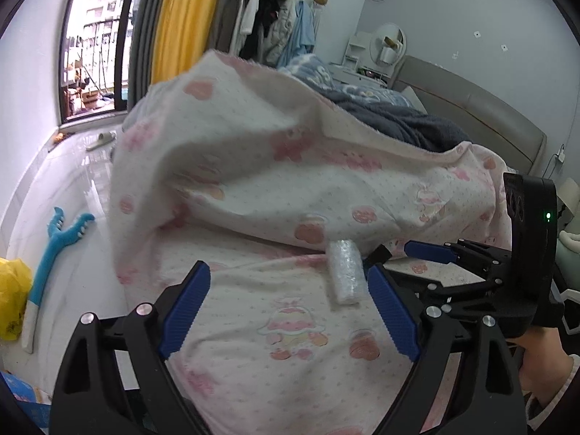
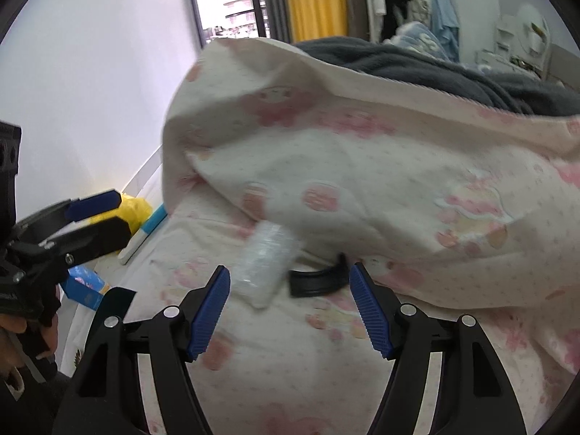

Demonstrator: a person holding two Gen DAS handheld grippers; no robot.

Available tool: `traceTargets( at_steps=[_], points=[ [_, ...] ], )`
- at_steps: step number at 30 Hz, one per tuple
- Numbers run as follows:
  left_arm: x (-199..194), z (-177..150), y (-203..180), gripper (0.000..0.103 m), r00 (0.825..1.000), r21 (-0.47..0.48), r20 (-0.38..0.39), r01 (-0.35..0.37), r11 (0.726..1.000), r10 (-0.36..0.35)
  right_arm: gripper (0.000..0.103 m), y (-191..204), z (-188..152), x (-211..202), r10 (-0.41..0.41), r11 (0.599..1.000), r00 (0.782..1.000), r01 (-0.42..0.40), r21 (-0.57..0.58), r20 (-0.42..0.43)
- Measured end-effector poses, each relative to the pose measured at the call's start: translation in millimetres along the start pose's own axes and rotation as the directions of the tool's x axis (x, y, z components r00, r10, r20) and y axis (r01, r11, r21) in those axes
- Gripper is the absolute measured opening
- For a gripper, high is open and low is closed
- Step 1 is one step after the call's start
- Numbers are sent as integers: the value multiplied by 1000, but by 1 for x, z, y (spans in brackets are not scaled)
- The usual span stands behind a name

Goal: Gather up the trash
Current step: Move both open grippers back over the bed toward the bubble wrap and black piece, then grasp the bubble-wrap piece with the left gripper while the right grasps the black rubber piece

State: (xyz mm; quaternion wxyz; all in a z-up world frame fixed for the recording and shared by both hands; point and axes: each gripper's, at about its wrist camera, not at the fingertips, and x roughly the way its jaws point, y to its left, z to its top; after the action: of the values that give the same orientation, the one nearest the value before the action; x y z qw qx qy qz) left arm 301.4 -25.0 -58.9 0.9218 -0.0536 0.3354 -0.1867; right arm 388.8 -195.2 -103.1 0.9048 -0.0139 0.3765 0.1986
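A white bubble-wrap roll [image 1: 344,272] [image 2: 264,264] lies on the pink-patterned bed sheet [image 1: 290,344], at the foot of a bunched quilt. Right of the roll lies a small black curved object [image 2: 319,279]. My left gripper [image 1: 288,268] is open just short of the roll, which sits close to its right finger. My right gripper [image 2: 290,271] is open too, with the black object and the roll's edge ahead between its fingers. Each gripper shows in the other's view: the right one [image 1: 411,262] beside the roll, the left one [image 2: 108,217] at the far left. Neither holds anything.
The pink-and-white quilt [image 1: 290,145] rises behind the roll, with a dark blue blanket [image 1: 398,116] beyond. On the floor to the left are a yellow plastic bag [image 1: 12,290] [image 2: 136,210], a blue long-handled plush tool [image 1: 54,246] and a blue box [image 2: 85,286].
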Motion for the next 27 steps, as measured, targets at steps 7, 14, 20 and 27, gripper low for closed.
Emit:
traceTargets(
  at_steps=[7,14,20,27],
  points=[
    [26,-3,-12,85,997,3,-59,45,999,-45,64,-27,-3,8,15,998,1000,-15,64,-9],
    [48,-10,-32,80,987,43,-124,104,994,-98,51,-39,-5,19,99,985,995,-98,140,-4],
    [62,-13,-32,73,979,9,-163,129,992,-126,40,-51,-5,27,141,971,990,-139,195,0],
    [76,-19,-24,61,967,-46,-200,151,987,-157,30,-52,-3,35,165,965,986,-157,210,-21]
  ],
)
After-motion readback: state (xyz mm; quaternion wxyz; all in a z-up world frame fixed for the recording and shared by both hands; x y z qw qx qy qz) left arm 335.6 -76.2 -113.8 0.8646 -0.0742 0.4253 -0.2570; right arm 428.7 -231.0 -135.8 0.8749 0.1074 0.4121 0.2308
